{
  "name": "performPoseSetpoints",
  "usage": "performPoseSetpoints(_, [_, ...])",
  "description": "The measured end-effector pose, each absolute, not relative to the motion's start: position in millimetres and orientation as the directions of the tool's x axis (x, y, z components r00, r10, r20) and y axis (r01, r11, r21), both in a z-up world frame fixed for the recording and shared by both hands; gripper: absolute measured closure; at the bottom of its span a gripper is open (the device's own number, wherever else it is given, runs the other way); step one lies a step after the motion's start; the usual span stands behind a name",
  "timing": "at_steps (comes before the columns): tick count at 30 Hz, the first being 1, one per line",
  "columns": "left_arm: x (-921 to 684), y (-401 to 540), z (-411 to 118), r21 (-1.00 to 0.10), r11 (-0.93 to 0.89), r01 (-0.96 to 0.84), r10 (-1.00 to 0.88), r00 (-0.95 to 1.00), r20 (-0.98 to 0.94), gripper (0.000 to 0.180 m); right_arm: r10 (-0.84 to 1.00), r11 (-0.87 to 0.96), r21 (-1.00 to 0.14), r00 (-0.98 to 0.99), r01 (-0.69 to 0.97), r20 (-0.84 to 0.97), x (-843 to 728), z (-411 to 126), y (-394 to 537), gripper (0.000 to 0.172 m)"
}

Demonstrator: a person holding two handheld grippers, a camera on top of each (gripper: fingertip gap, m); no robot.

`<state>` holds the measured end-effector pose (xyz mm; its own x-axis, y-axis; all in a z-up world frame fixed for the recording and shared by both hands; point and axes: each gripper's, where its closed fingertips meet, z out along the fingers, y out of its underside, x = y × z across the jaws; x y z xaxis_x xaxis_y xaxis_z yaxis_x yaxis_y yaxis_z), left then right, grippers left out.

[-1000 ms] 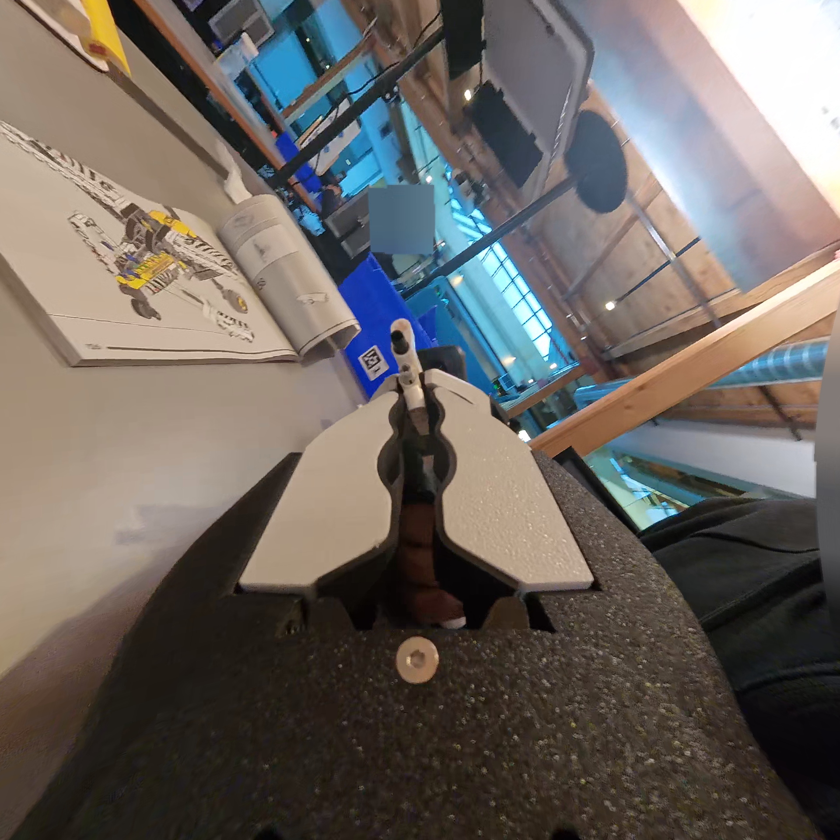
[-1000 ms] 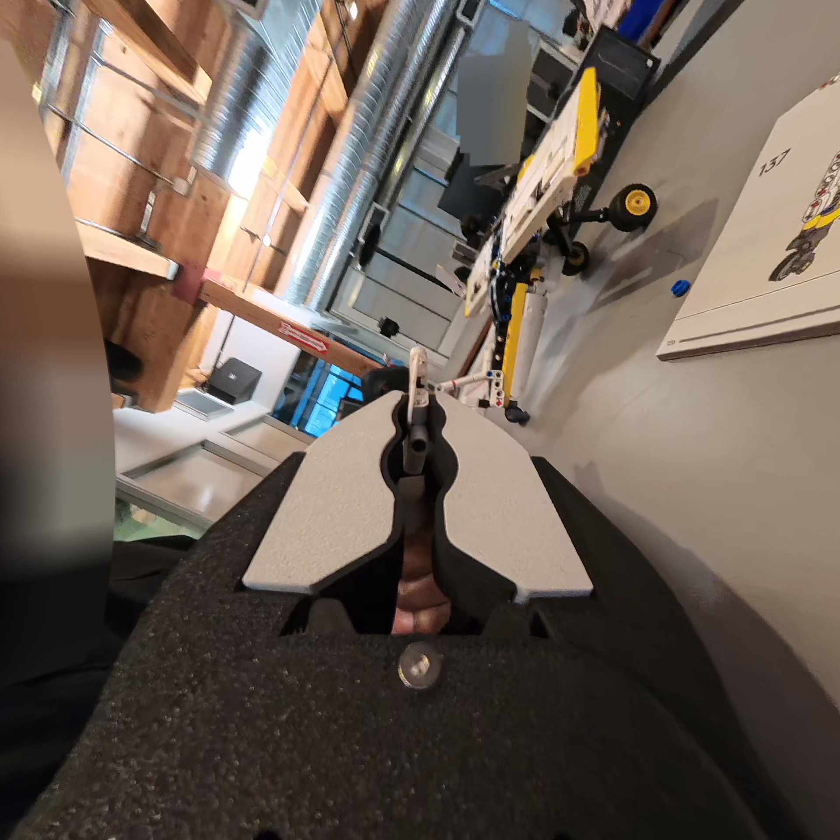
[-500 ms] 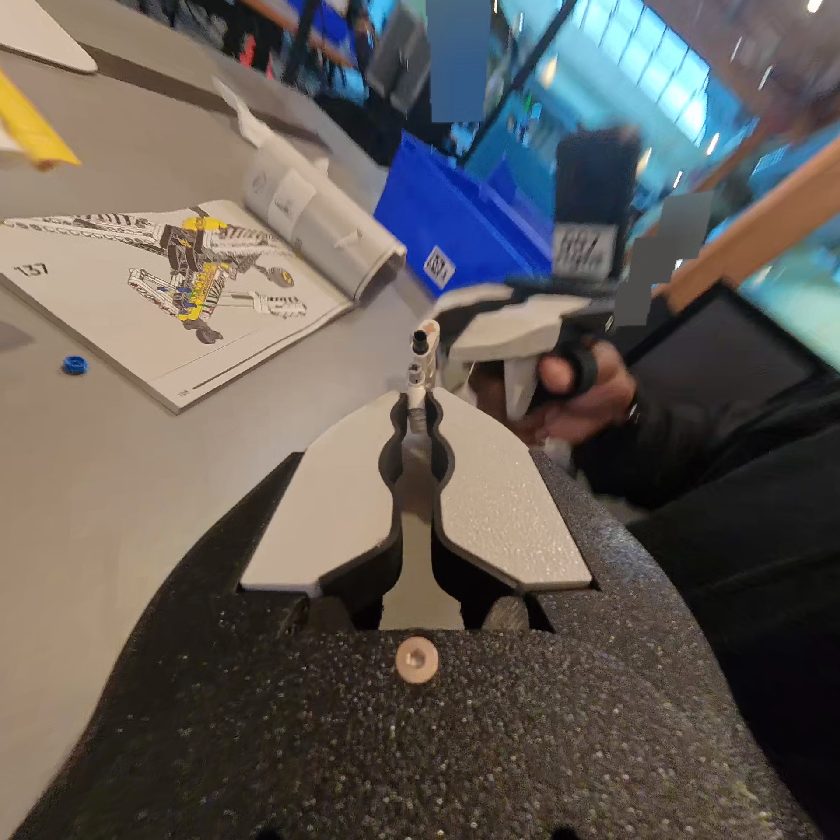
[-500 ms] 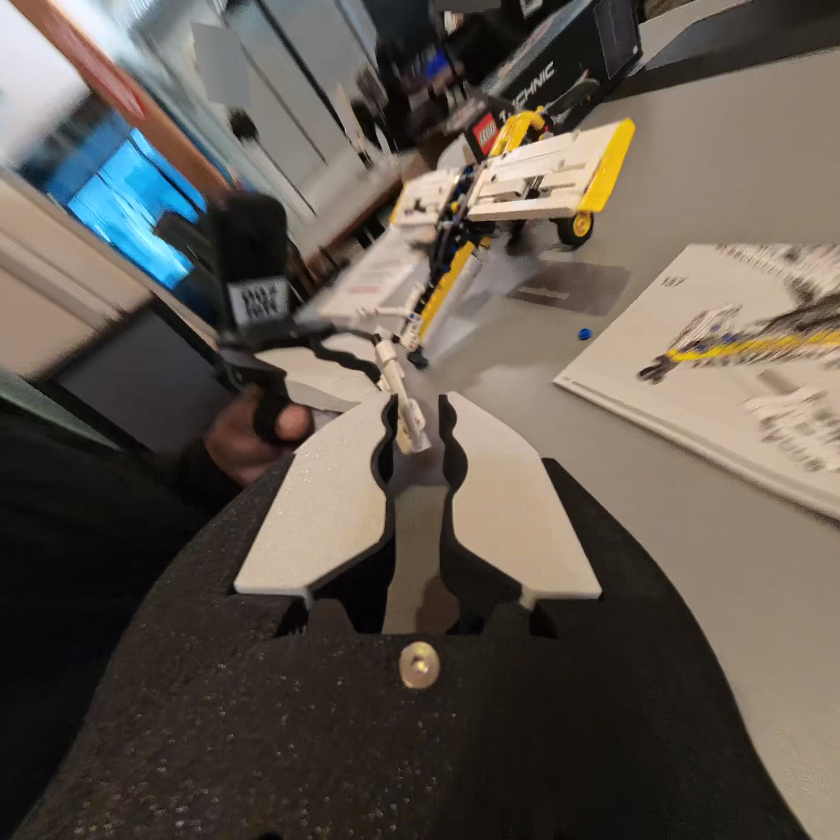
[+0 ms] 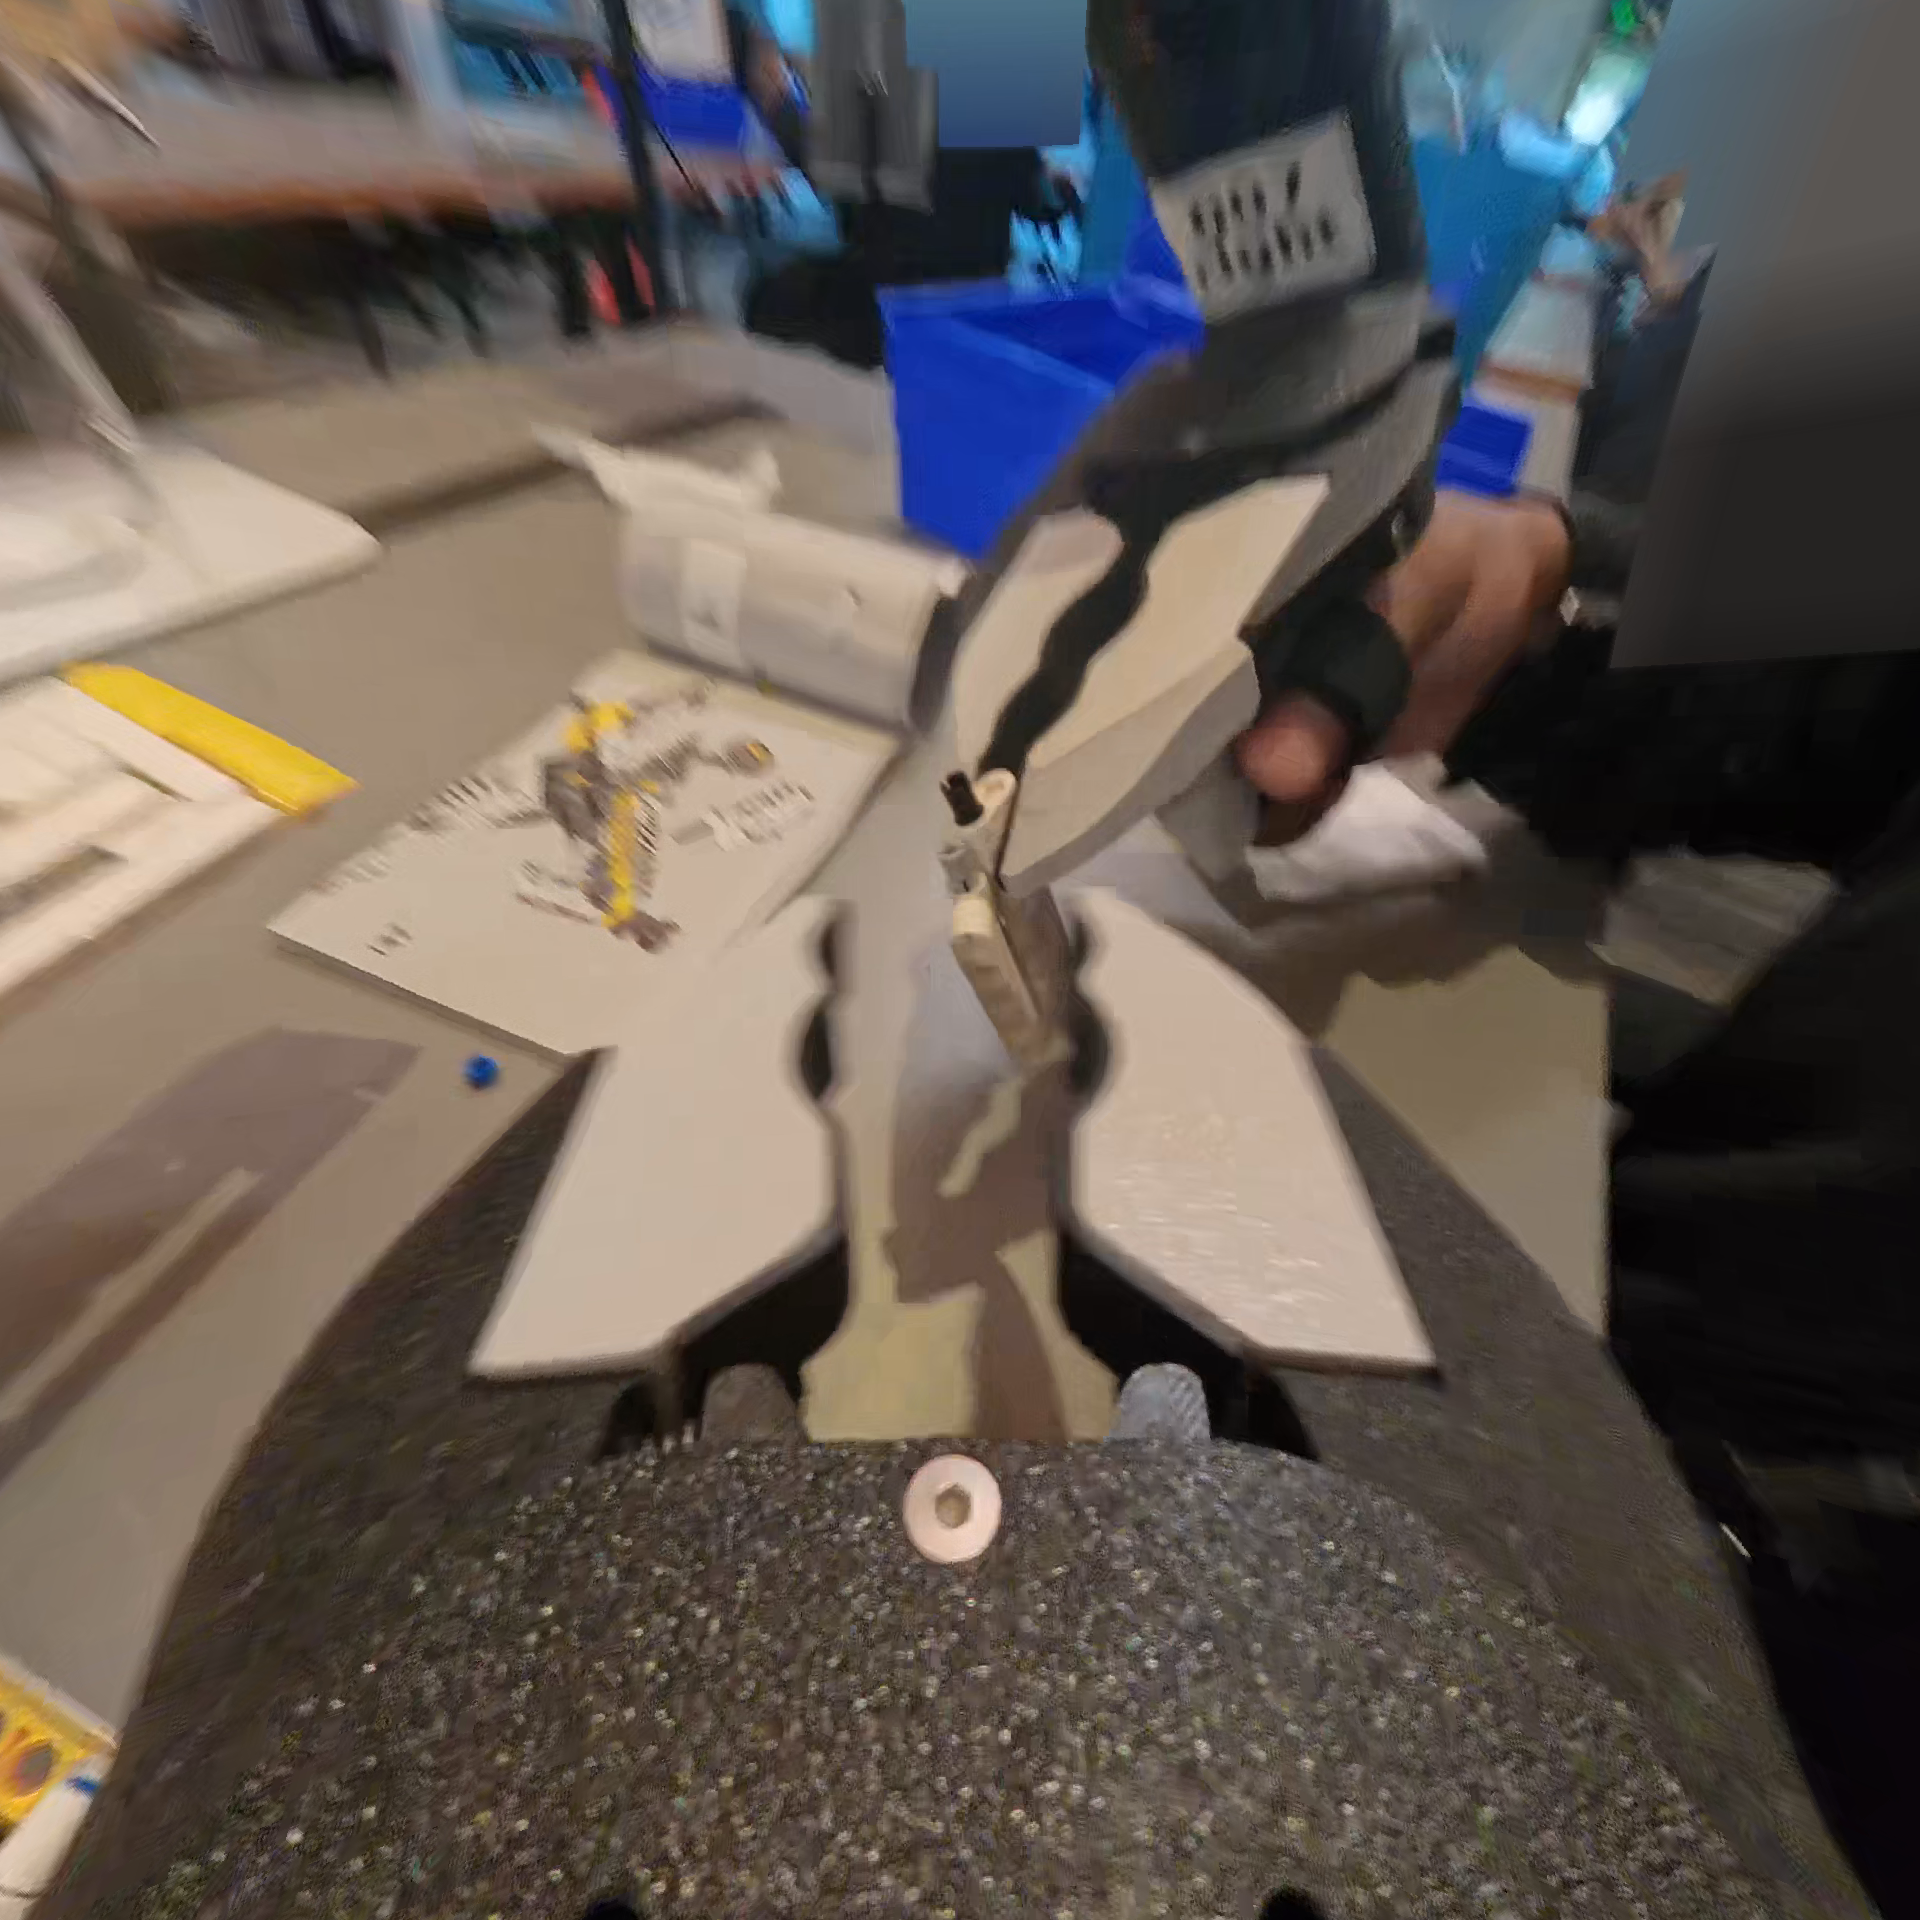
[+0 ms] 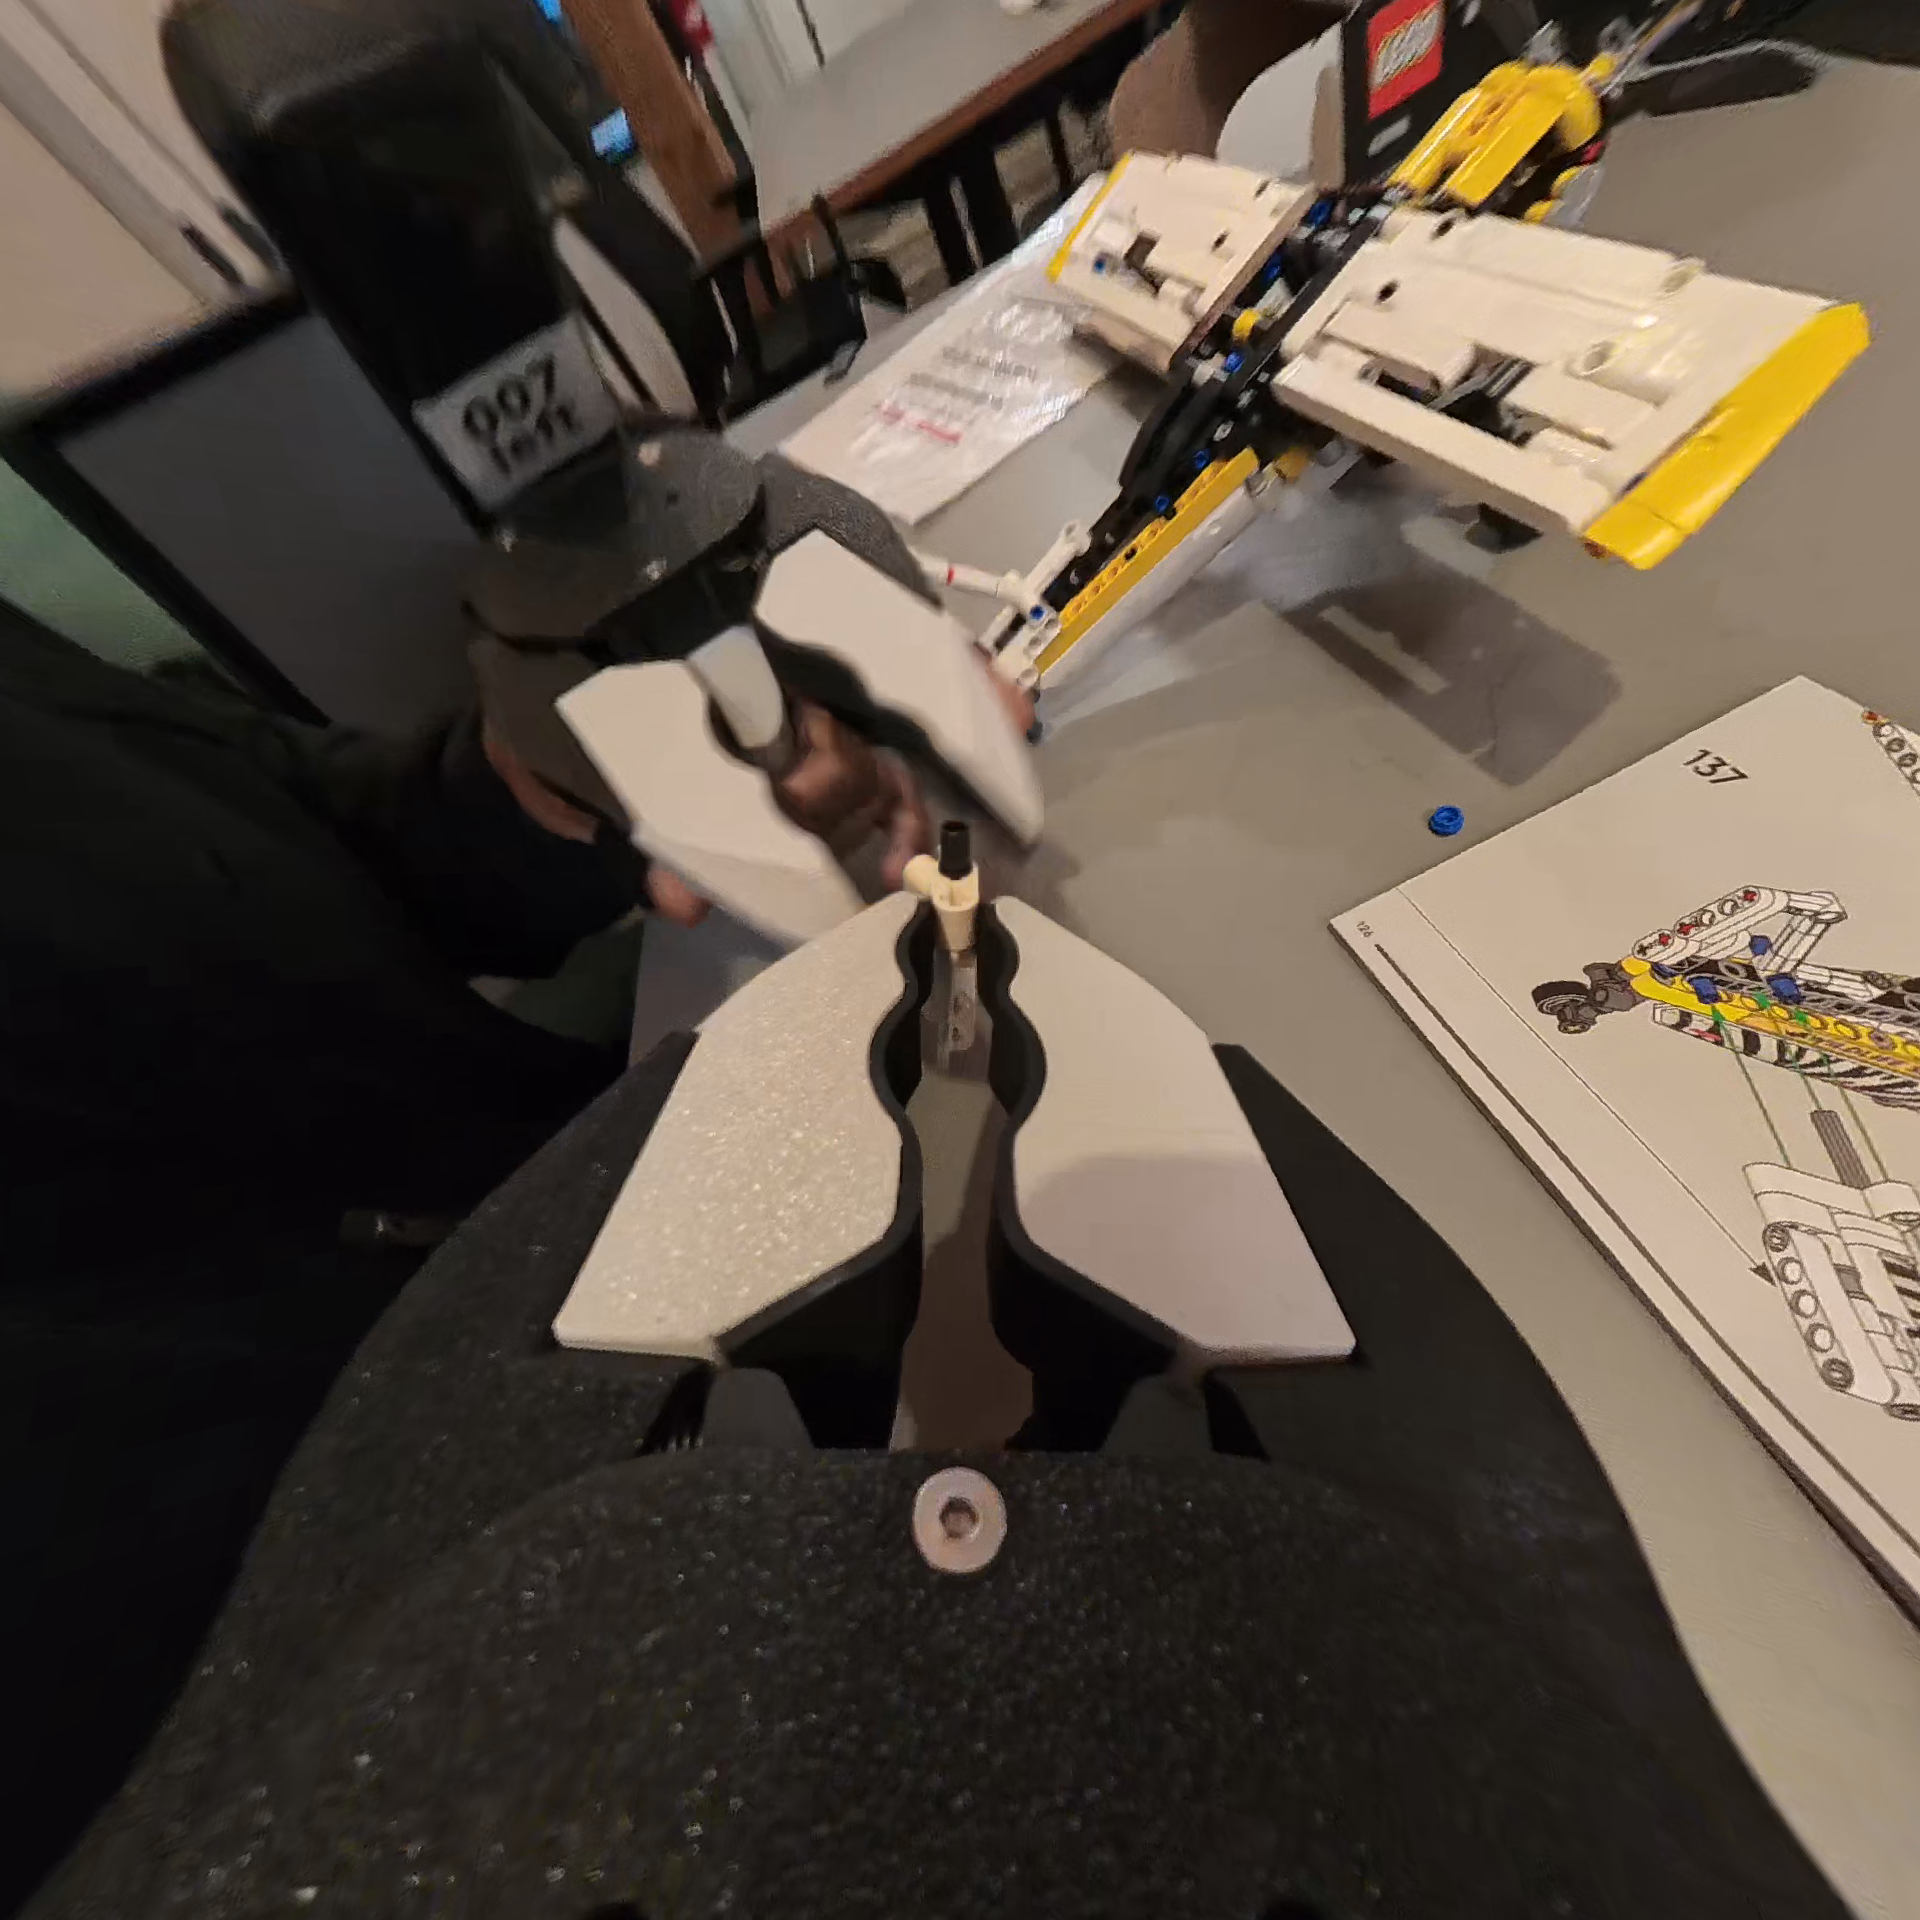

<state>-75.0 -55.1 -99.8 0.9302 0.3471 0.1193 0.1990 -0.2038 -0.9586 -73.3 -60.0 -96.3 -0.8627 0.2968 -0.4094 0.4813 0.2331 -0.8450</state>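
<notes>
A small white rod piece with a black pin at its tip (image 6: 954, 894) is pinched between the pads of my right gripper (image 6: 956, 920), a little above the grey table (image 6: 1247, 810). My left gripper (image 5: 956, 914) is open. The same piece (image 5: 982, 935) stands between its spread fingers, close to the right finger (image 5: 1195, 1091); neither pad presses on it. In the left wrist view the right gripper (image 5: 997, 831) comes in from the upper right, shut on the piece. In the right wrist view the left gripper (image 6: 914, 852) shows open just behind the piece.
An open instruction booklet (image 6: 1662, 1039) lies on the right of the table, with a small blue piece (image 6: 1446, 820) beside it. A white and yellow model plane (image 6: 1455, 353) stands at the back, with a plastic bag (image 6: 966, 395) to its left. A blue bin (image 5: 997, 416) is beyond the table. My two grippers' fingertips are within a few centimetres of each other.
The left gripper, shut on the white piece before, has opened and let it go. The right gripper has closed on the piece. Both views swung down toward the table.
</notes>
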Motion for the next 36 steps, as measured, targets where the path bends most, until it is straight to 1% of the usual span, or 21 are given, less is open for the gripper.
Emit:
performPoseSetpoints(1, [-80, -55, -94, -0.972, -0.164, 0.170, 0.385, 0.918, 0.095, 0.108, 0.306, 0.188, -0.849, -0.851, 0.493, -0.426, -77, -93, -58, 0.164])
performPoseSetpoints(3, [-85, -51, -91, -0.976, -0.165, 0.144, 0.419, 0.906, 0.063, 0.081, 0.332, 0.112, -0.855, -0.830, 0.506, -0.447, -84, -89, -52, 0.164])
performPoseSetpoints(5, [-90, -46, -85, -0.983, -0.138, 0.122, 0.447, 0.893, 0.048, 0.071, 0.361, 0.061, -0.858, -0.812, 0.510, -0.458, -89, -87, -45, 0.164])
performPoseSetpoints(6, [-92, -43, -81, -0.988, -0.112, 0.102, 0.453, 0.891, 0.041, 0.073, 0.373, 0.041, -0.857, -0.804, 0.513, -0.463, -91, -87, -42, 0.164])
performPoseSetpoints(8, [-96, -39, -70, -0.997, -0.035, 0.066, 0.463, 0.885, 0.043, 0.092, 0.391, 0.008, -0.853, -0.787, 0.521, -0.477, -94, -88, -36, 0.164])
performPoseSetpoints(9, [-97, -38, -60, -0.999, 0.034, 0.029, 0.465, 0.884, 0.042, 0.106, 0.401, -0.002, -0.853, -0.780, 0.523, -0.480, -96, -89, -33, 0.164])
performPoseSetpoints(11, [-99, -43, -37, -0.984, 0.166, -0.065, 0.479, 0.878, 0.023, 0.148, 0.420, -0.019, -0.849, -0.766, 0.528, -0.486, -99, -93, -29, 0.164])
performPoseSetpoints(13, [-105, -48, -17, -0.957, 0.263, -0.124, 0.500, 0.866, 0.026, 0.170, 0.430, -0.034, -0.844, -0.755, 0.535, -0.496, -101, -95, -26, 0.164])
performPoseSetpoints(14, [-109, -50, -10, -0.947, 0.293, -0.130, 0.508, 0.861, 0.039, 0.170, 0.432, -0.040, -0.843, -0.751, 0.537, -0.499, -102, -97, -24, 0.164])
performPoseSetpoints(15, [-117, -52, -6, -0.940, 0.310, -0.139, 0.538, 0.841, 0.053, 0.163, 0.435, -0.047, -0.842, -0.748, 0.537, -0.501, -103, -98, -23, 0.164])
performPoseSetpoints(17, [-138, -60, 1, -0.932, 0.329, -0.153, 0.634, 0.767, 0.098, 0.121, 0.438, -0.058, -0.842, -0.744, 0.537, -0.505, -104, -99, -22, 0.164])
performPoseSetpoints(21, [-146, -46, 17, -0.907, 0.400, -0.128, 0.544, 0.830, 0.123, 0.105, 0.440, -0.069, -0.842, -0.741, 0.535, -0.507, -106, -99, -21, 0.164])
performPoseSetpoints(24, [-136, -38, 31, -0.873, 0.469, -0.135, 0.413, 0.907, 0.082, 0.138, 0.445, -0.083, -0.839, -0.733, 0.537, -0.514, -107, -99, -20, 0.164])
performPoseSetpoints(25, [-138, -42, 34, -0.866, 0.474, -0.159, 0.440, 0.895, 0.077, 0.152, 0.448, -0.092, -0.836, -0.728, 0.541, -0.519, -108, -98, -19, 0.164])
performPoseSetpoints(26, [-152, -47, 31, -0.886, 0.421, -0.194, 0.544, 0.835, 0.076, 0.162, 0.446, -0.102, -0.833, -0.724, 0.544, -0.527, -108, -97, -18, 0.164])
performPoseSetpoints(27, [-161, -49, 26, -0.913, 0.326, -0.245, 0.633, 0.774, 0.019, 0.162, 0.442, -0.113, -0.830, -0.721, 0.546, -0.534, -108, -95, -17, 0.164])
performPoseSetpoints(28, [-163, -49, 25, -0.918, 0.250, -0.308, 0.672, 0.738, -0.065, 0.151, 0.440, -0.124, -0.828, -0.718, 0.547, -0.540, -109, -94, -16, 0.164])
performPoseSetpoints(30, [-158, -36, 22, -0.904, 0.206, -0.376, 0.647, 0.745, -0.163, 0.071, 0.440, -0.143, -0.824, -0.711, 0.548, -0.549, -110, -91, -13, 0.164])
performPoseSetpoints(32, [-153, -9, -7, -0.957, 0.095, -0.274, 0.516, 0.836, -0.189, 0.036, 0.441, -0.163, -0.816, -0.699, 0.555, -0.563, -113, -90, -11, 0.164])
performPoseSetpoints(33, [-152, -5, -19, -0.965, 0.061, -0.253, 0.493, 0.849, -0.192, 0.038, 0.439, -0.174, -0.810, -0.692, 0.560, -0.573, -115, -89, -9, 0.164])
performPoseSetpoints(36, [-129, -3, -29, -0.961, 0.145, -0.235, 0.360, 0.917, -0.170, 0.105, 0.431, -0.222, -0.794, -0.673, 0.566, -0.601, -121, -87, -5, 0.164])
